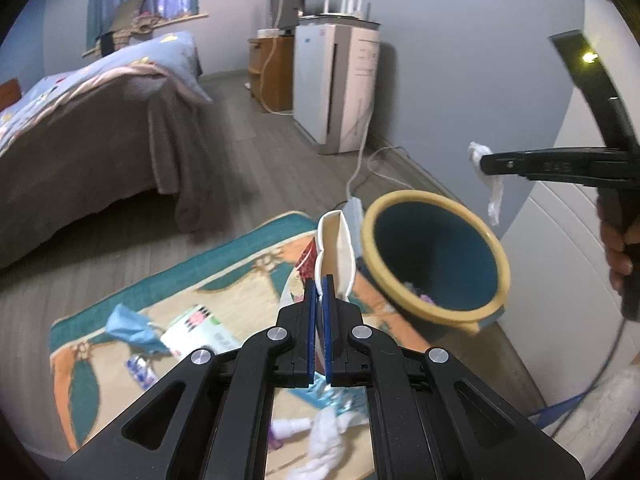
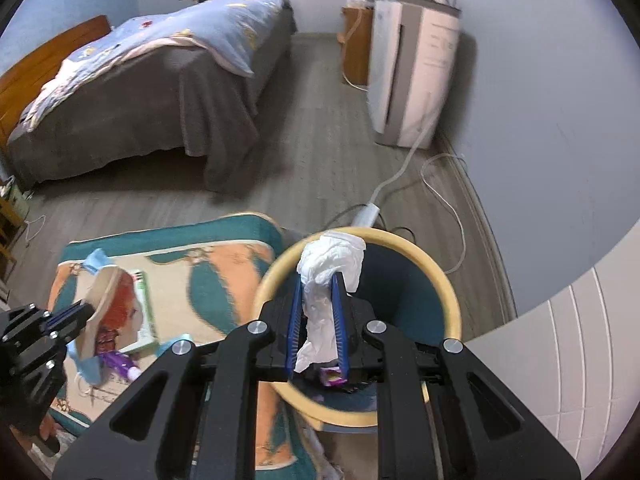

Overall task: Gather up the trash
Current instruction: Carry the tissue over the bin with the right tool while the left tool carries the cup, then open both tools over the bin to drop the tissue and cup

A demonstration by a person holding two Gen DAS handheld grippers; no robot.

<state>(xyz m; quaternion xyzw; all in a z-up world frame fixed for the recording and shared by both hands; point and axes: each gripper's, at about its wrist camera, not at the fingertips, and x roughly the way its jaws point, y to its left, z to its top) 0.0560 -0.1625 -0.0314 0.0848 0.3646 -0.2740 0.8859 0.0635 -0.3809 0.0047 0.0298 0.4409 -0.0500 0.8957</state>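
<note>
Grippers: two, one pinching one paper bowl [image 1: 335,249], other one tissue [image 2: 328,280].

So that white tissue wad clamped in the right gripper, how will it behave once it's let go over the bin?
The tissue looks soft and floppy: it bulges above the right gripper and its loose end hangs limp below. It is probably very light, so it may flutter rather than drop straight into the bin. Being crumpled, it could cling briefly to the ribbed blue fingers.
</note>
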